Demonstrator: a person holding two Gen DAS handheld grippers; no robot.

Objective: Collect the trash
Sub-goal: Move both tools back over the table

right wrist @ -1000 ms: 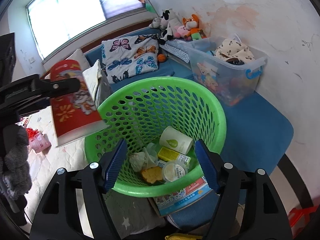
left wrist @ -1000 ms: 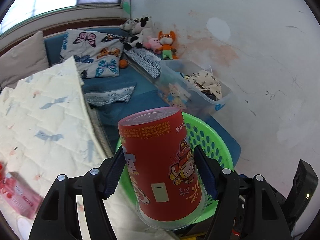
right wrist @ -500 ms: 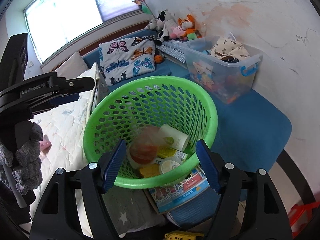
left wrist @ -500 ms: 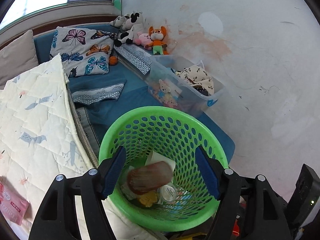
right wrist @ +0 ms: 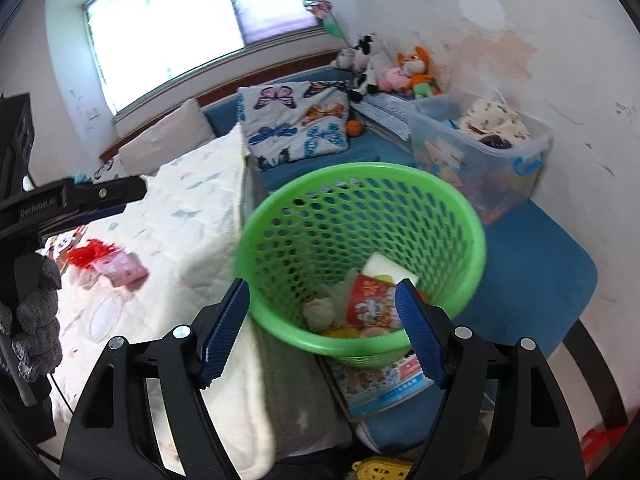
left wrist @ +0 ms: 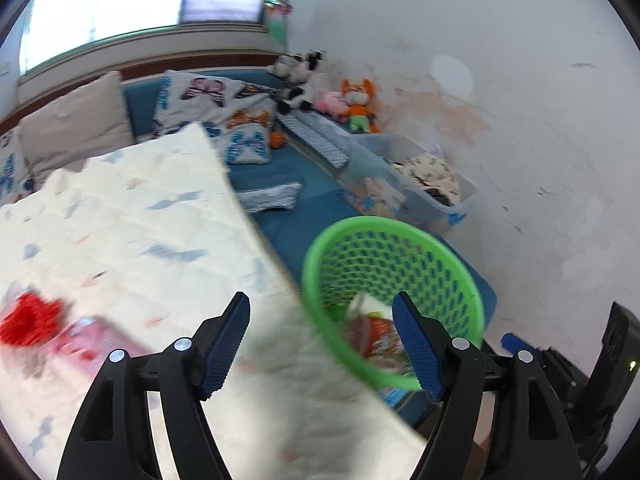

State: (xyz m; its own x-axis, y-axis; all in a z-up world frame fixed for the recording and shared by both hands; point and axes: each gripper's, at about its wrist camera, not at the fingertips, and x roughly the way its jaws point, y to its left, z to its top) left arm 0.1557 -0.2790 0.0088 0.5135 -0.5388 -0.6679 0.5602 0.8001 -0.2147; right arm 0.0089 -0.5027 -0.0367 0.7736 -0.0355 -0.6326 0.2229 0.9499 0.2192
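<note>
One second ago the left gripper clutched the red paper cup; now it gapes empty and the cup lies in the green basket. Right gripper hangs spread, holding nothing. Pink packet on the quilt near its left edge looks next.

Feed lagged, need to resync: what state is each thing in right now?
Left gripper: open, empty.
Right gripper: open, empty.
Red cup: lying in the basket.
Green basket: upright, partly filled.
Pink packet: lying on the quilt.
Storage bin: uncovered, holding cloth.
</note>
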